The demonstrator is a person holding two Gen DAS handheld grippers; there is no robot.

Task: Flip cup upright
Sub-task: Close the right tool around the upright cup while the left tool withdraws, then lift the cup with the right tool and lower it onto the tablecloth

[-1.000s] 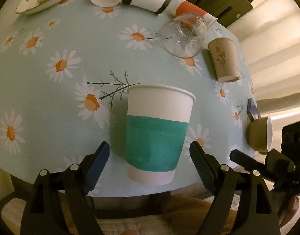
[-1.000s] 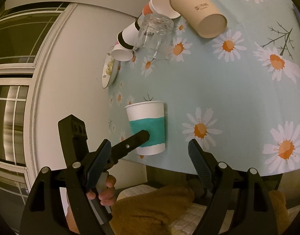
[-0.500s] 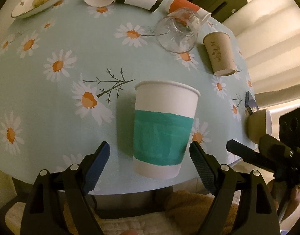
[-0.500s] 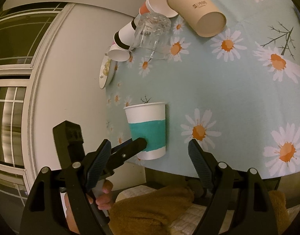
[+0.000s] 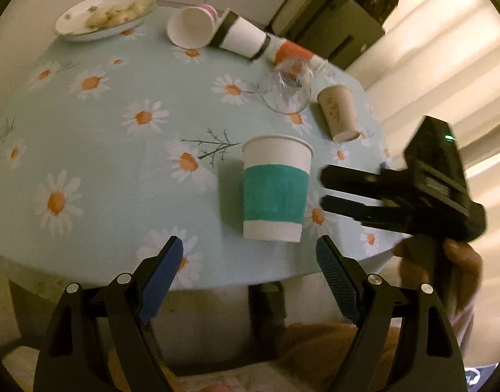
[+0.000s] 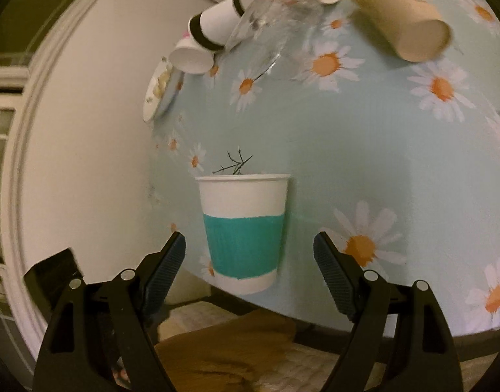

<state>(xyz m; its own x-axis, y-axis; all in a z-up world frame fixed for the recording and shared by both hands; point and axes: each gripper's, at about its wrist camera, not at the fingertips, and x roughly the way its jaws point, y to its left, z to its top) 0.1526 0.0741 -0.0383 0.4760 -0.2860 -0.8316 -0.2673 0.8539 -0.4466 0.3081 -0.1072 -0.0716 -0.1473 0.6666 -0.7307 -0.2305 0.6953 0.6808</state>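
A white paper cup with a teal band (image 5: pixel 275 189) stands upright, mouth up, near the front edge of the daisy tablecloth (image 5: pixel 103 150). My left gripper (image 5: pixel 250 264) is open and empty, pulled back off the table edge, apart from the cup. My right gripper (image 5: pixel 325 186) shows in the left wrist view just right of the cup, not touching it. In the right wrist view the cup (image 6: pixel 241 232) stands ahead of my open right gripper (image 6: pixel 250 264), between the lines of its fingers but beyond the tips.
Several cups lie on their sides at the back: a pink-rimmed white one (image 5: pixel 191 26), a black-banded one (image 5: pixel 241 37), a red one (image 5: pixel 294 52), a brown one (image 5: pixel 338 112) and a clear glass (image 5: pixel 289 93). A plate of food (image 5: pixel 103 16) sits far left.
My left gripper has drawn back from the cup toward the table edge. My right gripper has swung in close to the cup's right side. The cup stays upright in place.
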